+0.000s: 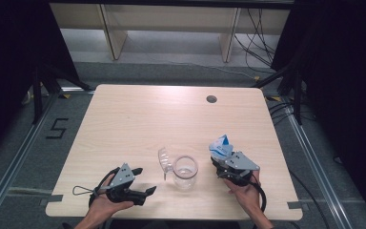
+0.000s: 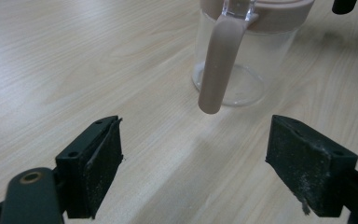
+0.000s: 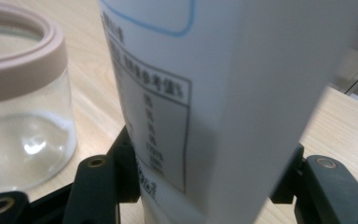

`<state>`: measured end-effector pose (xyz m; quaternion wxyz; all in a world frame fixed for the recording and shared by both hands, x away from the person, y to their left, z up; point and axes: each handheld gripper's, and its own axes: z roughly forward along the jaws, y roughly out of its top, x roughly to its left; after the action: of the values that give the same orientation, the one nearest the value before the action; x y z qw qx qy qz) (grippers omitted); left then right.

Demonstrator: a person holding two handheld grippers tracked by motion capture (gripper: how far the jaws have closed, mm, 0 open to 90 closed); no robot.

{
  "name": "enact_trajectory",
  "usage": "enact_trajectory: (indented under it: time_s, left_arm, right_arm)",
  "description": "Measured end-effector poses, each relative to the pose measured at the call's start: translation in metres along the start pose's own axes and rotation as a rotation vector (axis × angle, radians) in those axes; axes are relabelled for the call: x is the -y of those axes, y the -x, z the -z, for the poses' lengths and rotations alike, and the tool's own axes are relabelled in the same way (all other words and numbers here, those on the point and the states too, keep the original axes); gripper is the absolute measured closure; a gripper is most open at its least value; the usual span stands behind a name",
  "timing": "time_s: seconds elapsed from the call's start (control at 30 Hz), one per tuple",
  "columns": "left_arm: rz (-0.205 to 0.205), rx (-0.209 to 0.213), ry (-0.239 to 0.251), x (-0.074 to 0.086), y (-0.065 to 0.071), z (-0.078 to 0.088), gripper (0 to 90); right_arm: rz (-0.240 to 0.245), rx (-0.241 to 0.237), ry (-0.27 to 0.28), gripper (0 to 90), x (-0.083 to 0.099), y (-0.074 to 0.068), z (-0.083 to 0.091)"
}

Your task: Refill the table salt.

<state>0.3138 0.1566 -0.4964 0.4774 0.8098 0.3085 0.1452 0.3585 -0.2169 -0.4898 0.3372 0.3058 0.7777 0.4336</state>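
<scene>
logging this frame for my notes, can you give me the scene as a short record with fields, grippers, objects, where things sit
surface: light wood table with a round cable hole
jar: clear glass jar, pinkish rim, empty, upright near the front middle
lid: hinged open to the jar's left
left gripper: open, holding nothing, pointed at the jar
right gripper: shut on a white and blue carton, right of the jar

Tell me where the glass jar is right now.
In the high view the glass jar stands on the table near its front edge, between the open left hand-held gripper and the right hand-held gripper, which holds a white carton.
</scene>
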Motion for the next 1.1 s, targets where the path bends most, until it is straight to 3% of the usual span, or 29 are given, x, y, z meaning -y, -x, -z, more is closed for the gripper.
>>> enact_trajectory:
  time_s: [0.13,0.5,0.73,0.97,1.0,1.1]
  left_arm:
    - [-0.002,0.005,0.002,0.000,0.000,0.000,17.6]
    - [-0.007,0.001,-0.002,0.000,0.000,0.000,17.6]
    - [-0.006,-0.002,0.001,0.000,0.000,0.000,17.5]
    - [-0.007,-0.002,0.000,0.000,-0.001,0.000,17.5]
    - [0.003,0.002,-0.004,0.001,0.000,0.000,17.5]
    - [0.004,0.005,0.004,0.001,0.000,0.000,17.5]
  right_arm:
    - [-0.004,0.004,-0.002,44.9,0.001,-0.002,0.001]
    - [0.091,0.029,-0.014,45.1,-0.004,-0.006,0.005]
    - [0.189,0.072,-0.031,45.2,-0.008,-0.013,0.007]
    - [0.240,0.088,-0.039,45.3,-0.009,-0.016,0.007]
    - [0.268,0.094,-0.039,45.3,-0.010,-0.016,0.006]
    - [0.264,0.098,-0.043,45.3,-0.010,-0.017,0.006]
